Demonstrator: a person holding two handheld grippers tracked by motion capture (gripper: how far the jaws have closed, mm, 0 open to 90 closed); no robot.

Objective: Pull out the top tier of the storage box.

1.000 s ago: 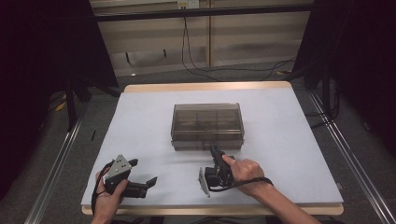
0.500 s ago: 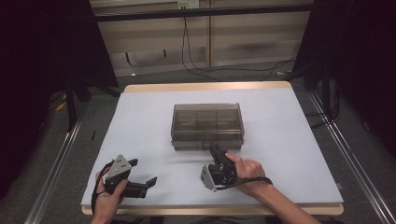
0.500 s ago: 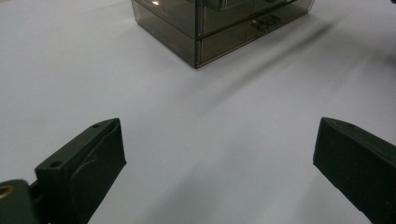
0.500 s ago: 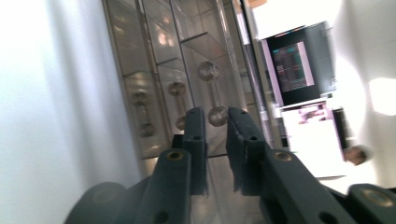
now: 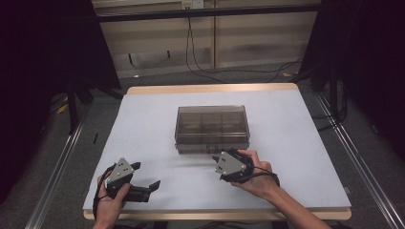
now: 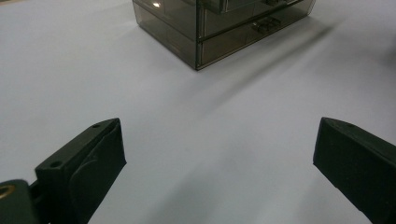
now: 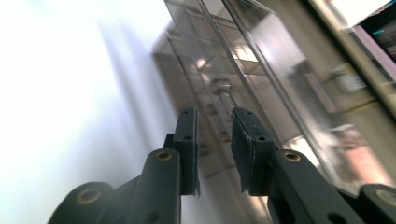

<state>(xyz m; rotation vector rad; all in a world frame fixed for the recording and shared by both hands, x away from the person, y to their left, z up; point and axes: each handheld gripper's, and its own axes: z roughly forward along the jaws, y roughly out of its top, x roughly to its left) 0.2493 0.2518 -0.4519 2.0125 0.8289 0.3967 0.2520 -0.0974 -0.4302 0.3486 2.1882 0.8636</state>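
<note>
While the left gripper [image 5: 143, 177] rests low on the white table [image 5: 143, 124] near the front edge, its jaws stand wide apart with nothing between them, as the left gripper view makes plain. Just ahead and to the right, the right gripper [image 5: 220, 158] sits tilted before the smoky clear drawer box [image 5: 211, 128]; its jaws have just been opening a little (a narrow gap, nothing pinched in it). Its own view shows blurred drawer fronts and a small knob [image 7: 220, 85] close beyond the fingertips, which the high view hides behind the hand. Beyond the box, cables [image 5: 210, 71] trail across the floor under a dark rail.
</note>
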